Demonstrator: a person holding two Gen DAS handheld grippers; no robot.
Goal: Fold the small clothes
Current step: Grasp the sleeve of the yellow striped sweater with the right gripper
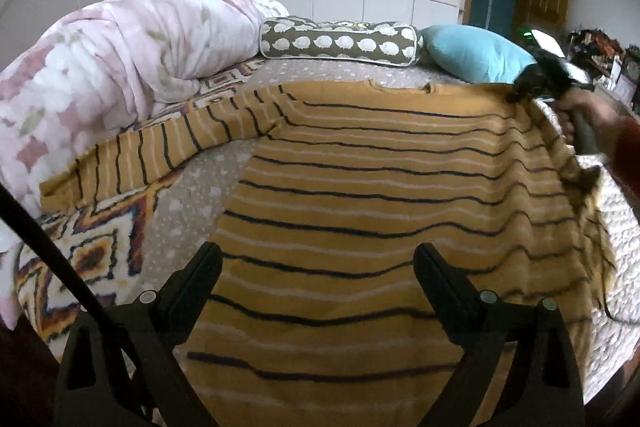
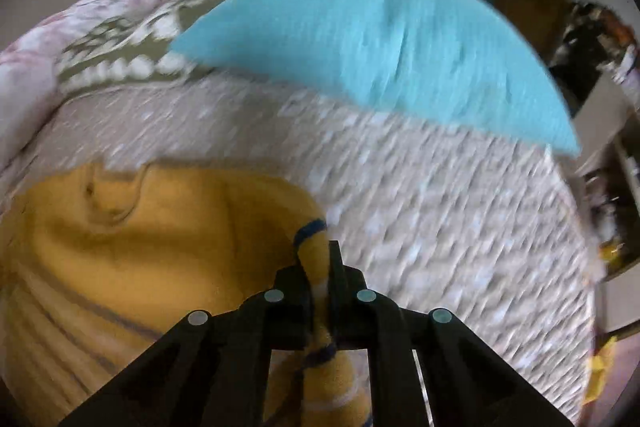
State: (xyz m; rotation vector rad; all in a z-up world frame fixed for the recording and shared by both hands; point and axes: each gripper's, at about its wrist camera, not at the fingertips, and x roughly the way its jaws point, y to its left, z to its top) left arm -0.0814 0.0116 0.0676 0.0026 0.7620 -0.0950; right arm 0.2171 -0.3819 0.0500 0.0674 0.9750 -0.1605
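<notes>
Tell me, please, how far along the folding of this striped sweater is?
Early stage. Done: the mustard striped sweater lies spread on the bed, one sleeve stretched out sideways. In hand: the right gripper is shut on the fabric at the sweater's right shoulder, while the left gripper is open over the hem. Left: no fold shows yet, sleeves and body.

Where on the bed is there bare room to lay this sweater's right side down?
Bare bedspread lies between the sweater and the blue pillow, right of the right gripper. A smaller patch sits under the left sleeve, beside the patterned blanket. The bed's left side is crowded by the duvet.
</notes>
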